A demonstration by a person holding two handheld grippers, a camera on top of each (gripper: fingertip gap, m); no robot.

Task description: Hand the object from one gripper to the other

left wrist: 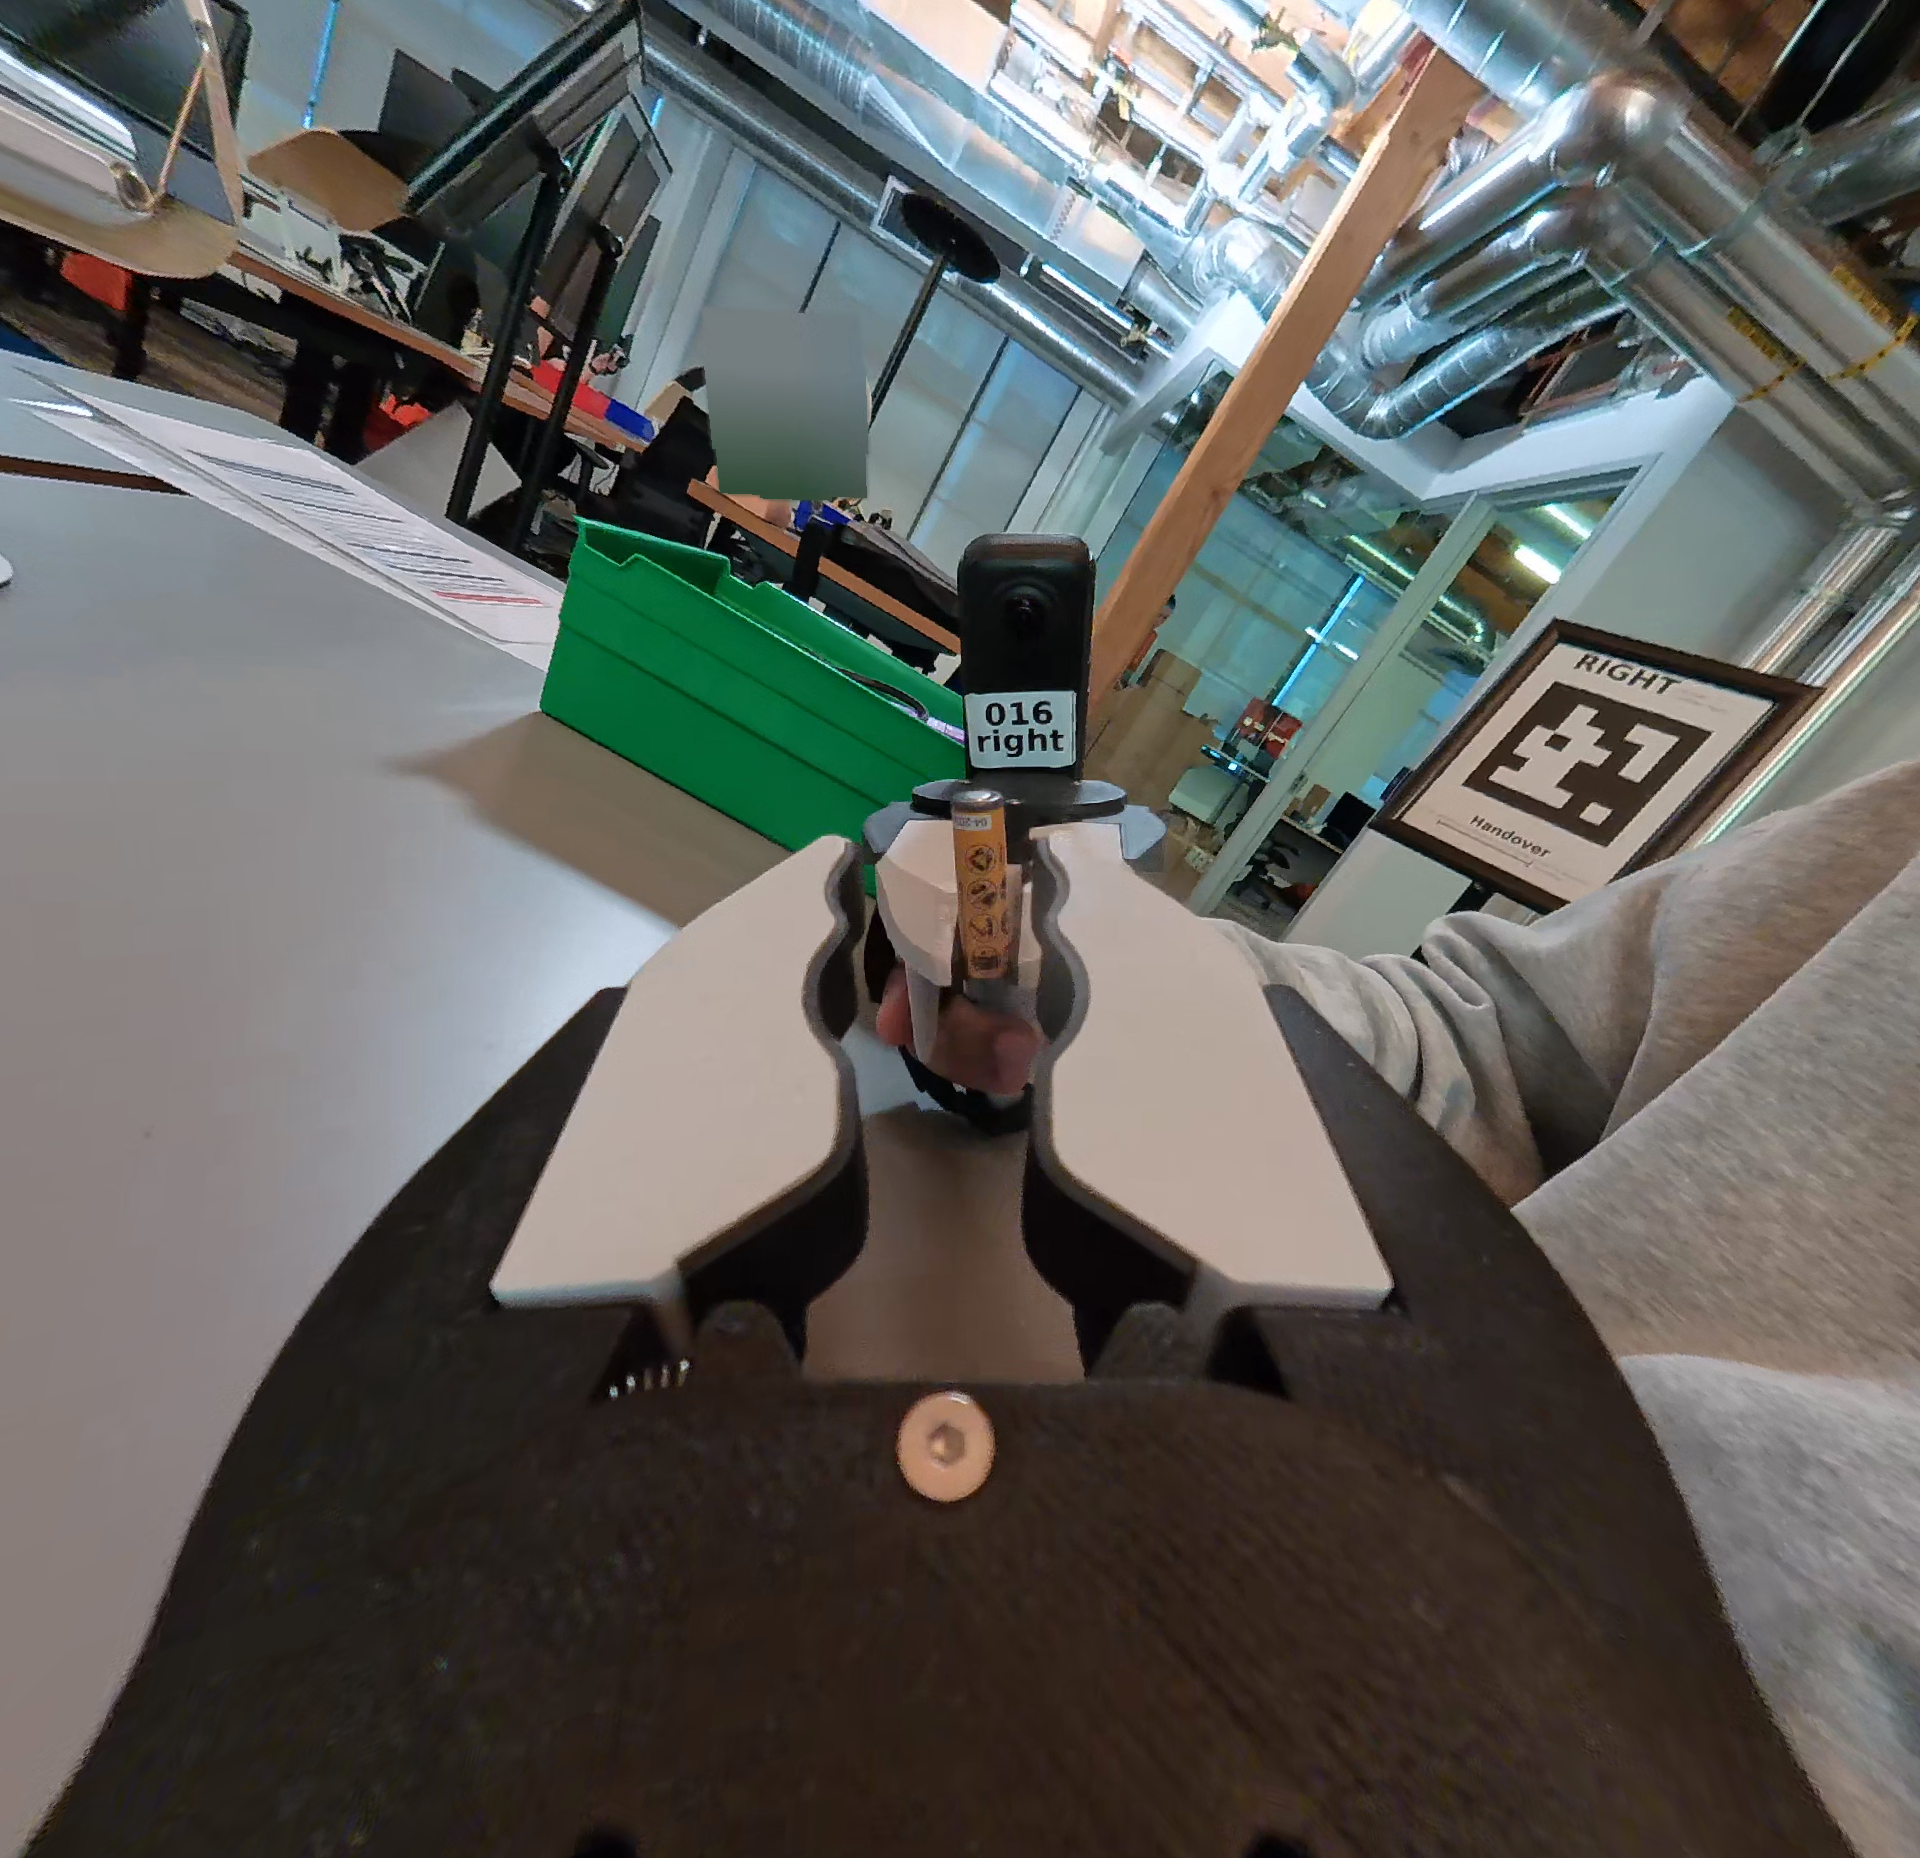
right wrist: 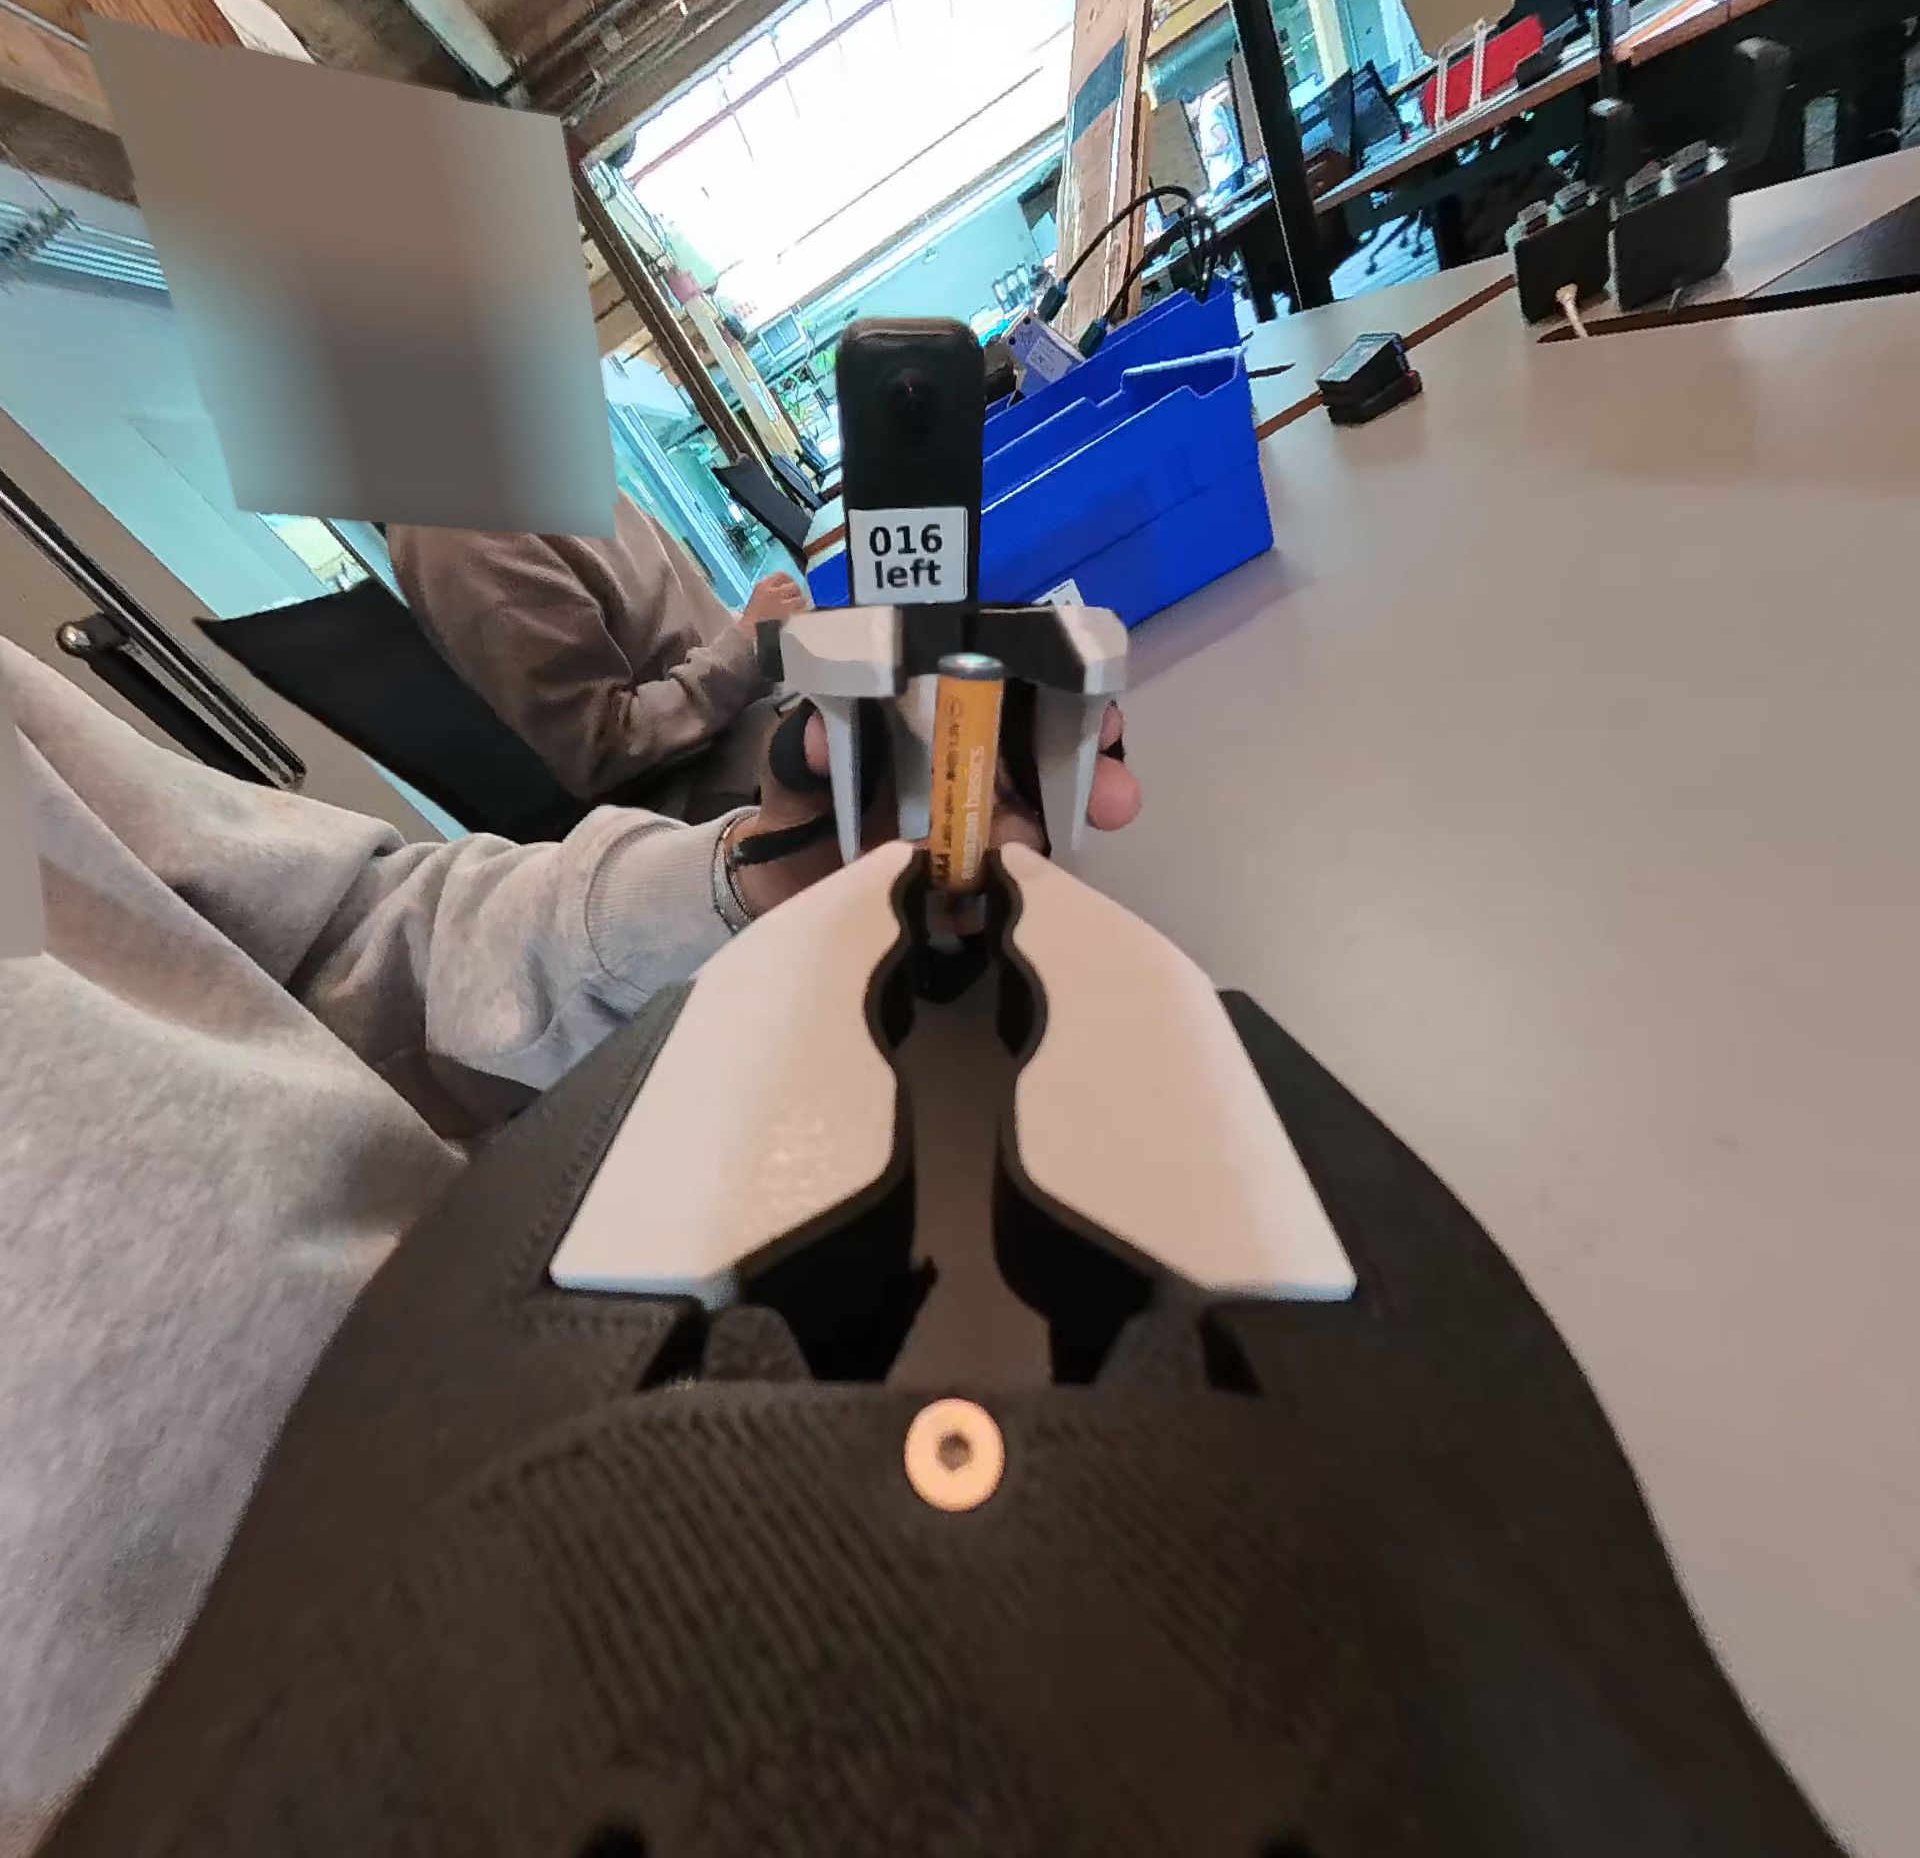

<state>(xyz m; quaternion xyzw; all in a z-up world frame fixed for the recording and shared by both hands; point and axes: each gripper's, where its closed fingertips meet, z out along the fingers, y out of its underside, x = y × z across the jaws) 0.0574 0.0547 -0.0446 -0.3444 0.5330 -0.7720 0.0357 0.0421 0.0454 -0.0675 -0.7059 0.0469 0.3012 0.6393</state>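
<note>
An orange-yellow battery [left wrist: 979,889] stands upright in the air between my two grippers, which face each other above the grey table [left wrist: 260,925]. My right gripper [right wrist: 958,868] is shut on the lower end of the battery [right wrist: 961,759]. My left gripper [left wrist: 948,873] is open, with its fingers on either side of the battery and a clear gap on both sides. In the right wrist view the left gripper [right wrist: 966,837] shows spread wide around the battery. In the left wrist view the right gripper [left wrist: 971,961] pinches the battery from behind.
A green bin [left wrist: 727,707] sits on the table behind the right gripper, and a blue bin [right wrist: 1122,478] behind the left one. A framed marker sign [left wrist: 1590,759] stands at the right. A small black device [right wrist: 1366,380] lies on the table. A person [right wrist: 582,665] sits at the left. My left and right fingertips are right by each other.
</note>
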